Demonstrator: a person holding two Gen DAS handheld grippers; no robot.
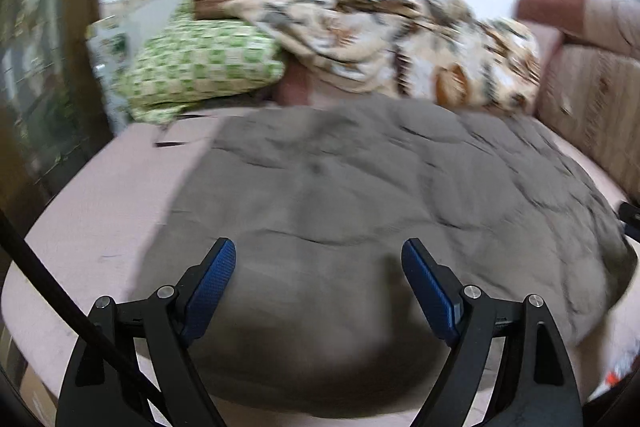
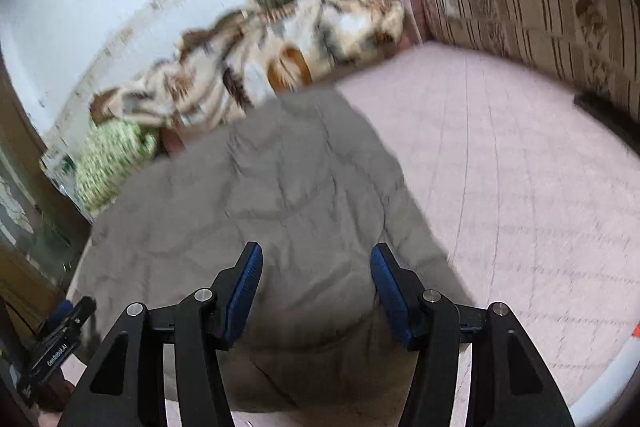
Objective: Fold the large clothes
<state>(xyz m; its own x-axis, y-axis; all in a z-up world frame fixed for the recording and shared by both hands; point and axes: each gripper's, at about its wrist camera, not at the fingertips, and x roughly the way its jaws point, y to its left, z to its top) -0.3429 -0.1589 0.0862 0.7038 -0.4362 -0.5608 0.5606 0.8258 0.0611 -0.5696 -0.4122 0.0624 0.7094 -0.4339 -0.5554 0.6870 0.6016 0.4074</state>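
A grey quilted coat (image 1: 360, 187) lies spread flat and rumpled on the pink bedsheet (image 2: 520, 167).

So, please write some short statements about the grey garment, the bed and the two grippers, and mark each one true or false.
1. The grey quilted garment lies on a pink bed cover. True.
2. The left gripper is shut on the garment. False: its jaws stand wide apart above the cloth and pinch nothing.
3. A green checked pillow lies at the far side of the bed, next to a patterned blanket. True.
4. The right gripper holds the patterned blanket. False: its jaws are open over the grey garment, far from the blanket.
5. The garment is bright red. False: it is grey.
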